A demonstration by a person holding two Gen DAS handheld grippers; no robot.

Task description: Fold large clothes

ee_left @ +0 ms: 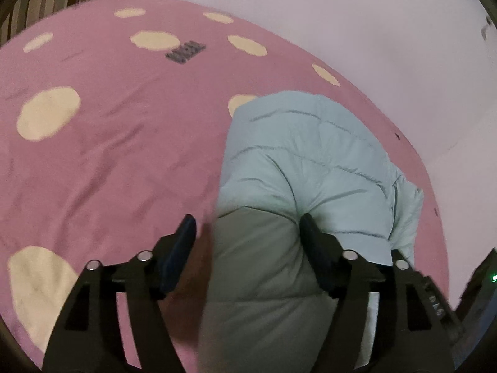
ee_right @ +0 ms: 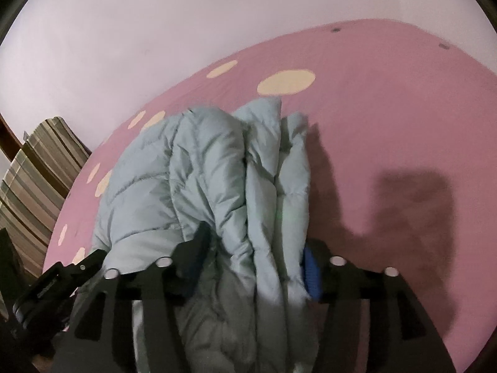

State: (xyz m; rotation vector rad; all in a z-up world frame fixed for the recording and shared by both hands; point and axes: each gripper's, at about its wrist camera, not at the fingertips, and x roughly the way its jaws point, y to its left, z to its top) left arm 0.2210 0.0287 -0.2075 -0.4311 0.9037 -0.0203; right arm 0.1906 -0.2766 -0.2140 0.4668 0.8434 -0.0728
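Observation:
A pale blue-green puffer jacket [ee_left: 310, 161] lies bunched in thick folds on a pink bed sheet [ee_left: 124, 155] with cream dots. My left gripper [ee_left: 247, 225] straddles the jacket's near end. Its right finger touches the fabric, while its left finger [ee_left: 186, 233] stands apart from it over bare sheet, so it is open. In the right wrist view the jacket [ee_right: 202, 171] shows several stacked folds. My right gripper [ee_right: 256, 248] stands wide around the near folds, with the padding bulging loosely between the fingers. The left gripper's black body [ee_right: 56, 279] shows at the lower left.
A white wall [ee_left: 341, 15] runs along the bed's far side. A striped cushion [ee_right: 37, 171] stands at the bed's end. A small dark patch [ee_left: 185, 52] lies on the sheet. Bare pink sheet [ee_right: 372, 108] spreads to the right of the jacket.

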